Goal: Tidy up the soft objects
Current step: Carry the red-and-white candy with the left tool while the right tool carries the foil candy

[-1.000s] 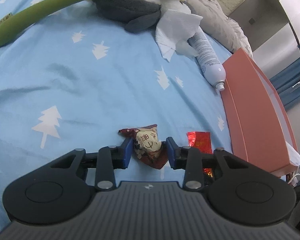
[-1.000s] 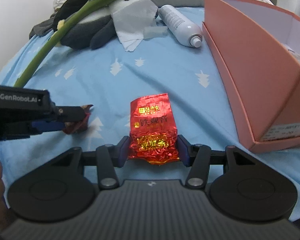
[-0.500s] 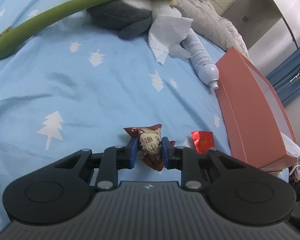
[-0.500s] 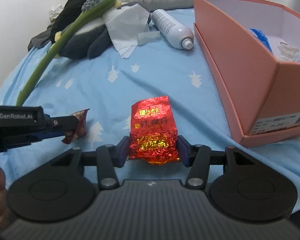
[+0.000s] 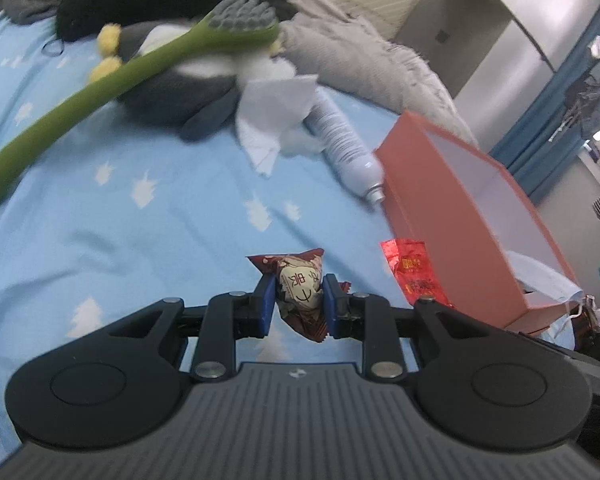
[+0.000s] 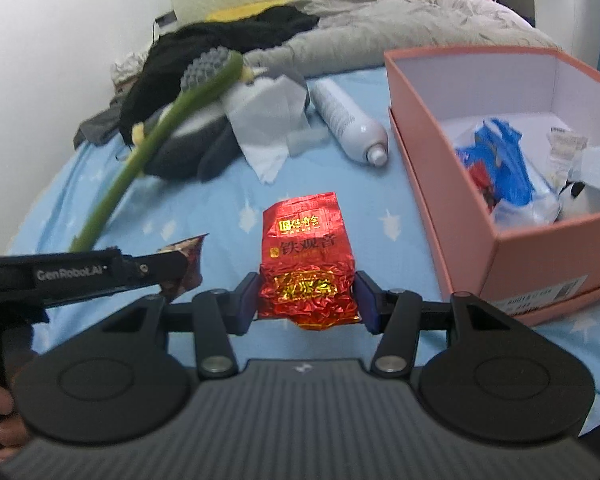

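My left gripper (image 5: 297, 300) is shut on a small dark red snack packet (image 5: 300, 292) and holds it above the blue bedsheet. In the right wrist view that packet (image 6: 188, 260) shows at the left gripper's fingertips. My right gripper (image 6: 306, 300) is shut on a red foil tea packet (image 6: 306, 264), also lifted; it shows in the left wrist view (image 5: 414, 272). The open pink box (image 6: 452, 184) stands to the right with bags and a plush toy inside; it shows in the left wrist view (image 5: 440, 200) too.
A green plush toothbrush (image 5: 100, 92), a grey plush penguin (image 5: 180, 88), a white tissue (image 5: 276, 108) and a white spray can (image 5: 340, 148) lie further back on the bed. Grey bedding (image 6: 380, 28) and black clothes (image 6: 204, 48) lie beyond.
The left gripper closed on the snack packet and lifted it. Both grippers rose from the sheet with their packets, and the inside of the box came into view.
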The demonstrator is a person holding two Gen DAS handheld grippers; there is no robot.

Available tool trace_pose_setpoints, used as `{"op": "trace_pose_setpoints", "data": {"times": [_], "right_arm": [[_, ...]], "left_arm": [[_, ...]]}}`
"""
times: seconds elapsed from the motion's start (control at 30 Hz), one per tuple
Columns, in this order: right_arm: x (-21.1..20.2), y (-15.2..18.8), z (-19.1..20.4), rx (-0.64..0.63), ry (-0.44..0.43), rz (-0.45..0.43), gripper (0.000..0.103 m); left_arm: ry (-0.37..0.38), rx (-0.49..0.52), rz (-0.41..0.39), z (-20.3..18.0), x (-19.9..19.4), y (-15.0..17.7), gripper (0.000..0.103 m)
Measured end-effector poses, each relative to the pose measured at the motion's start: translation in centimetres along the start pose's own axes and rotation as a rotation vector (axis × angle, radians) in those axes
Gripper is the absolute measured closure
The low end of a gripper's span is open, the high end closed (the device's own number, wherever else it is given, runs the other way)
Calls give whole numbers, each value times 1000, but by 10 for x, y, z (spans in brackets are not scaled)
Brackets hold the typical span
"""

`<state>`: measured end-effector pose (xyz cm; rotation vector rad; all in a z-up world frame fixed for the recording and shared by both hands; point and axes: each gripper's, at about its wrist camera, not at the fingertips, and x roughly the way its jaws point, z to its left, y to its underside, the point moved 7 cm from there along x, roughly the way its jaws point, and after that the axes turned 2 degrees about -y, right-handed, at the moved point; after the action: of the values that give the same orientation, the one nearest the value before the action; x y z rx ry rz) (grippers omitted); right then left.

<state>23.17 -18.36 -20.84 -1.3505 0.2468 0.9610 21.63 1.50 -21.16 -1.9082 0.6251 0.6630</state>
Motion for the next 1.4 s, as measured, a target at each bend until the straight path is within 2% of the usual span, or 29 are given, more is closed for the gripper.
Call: {"op": "trace_pose_setpoints", "data": {"times": [0.37,0.6,0.8,0.93,1.13,1.2,1.27,1.4], "right_arm": [[-33,-57,-7,-3,1,-134,49],[-60,-81,-15,22,26,-220,49],[-83,-100,-34,66,61,-288,49],[-97,-114,-49,54,118,-331,49],[-105,-137,-85,36,207,-333,49],[-103,-143,-105,86,227,-292,49],[-98,-147,-124,136,208,-245,49],[-90,-151,-156,165,253,-169,49]], "left_arm": [[82,97,-84,-53,-14,-49,74],[152,141,-149,-96,-23,-80,74],[214,179,-187,-134,-24,-102,74],[273,198,-191,-168,-15,-117,74],[338,247,-141,-223,10,-127,74],[347,277,-108,-241,22,-128,74],[369,303,-50,-258,36,-127,74],[353,369,30,-283,64,-122,73]]}}
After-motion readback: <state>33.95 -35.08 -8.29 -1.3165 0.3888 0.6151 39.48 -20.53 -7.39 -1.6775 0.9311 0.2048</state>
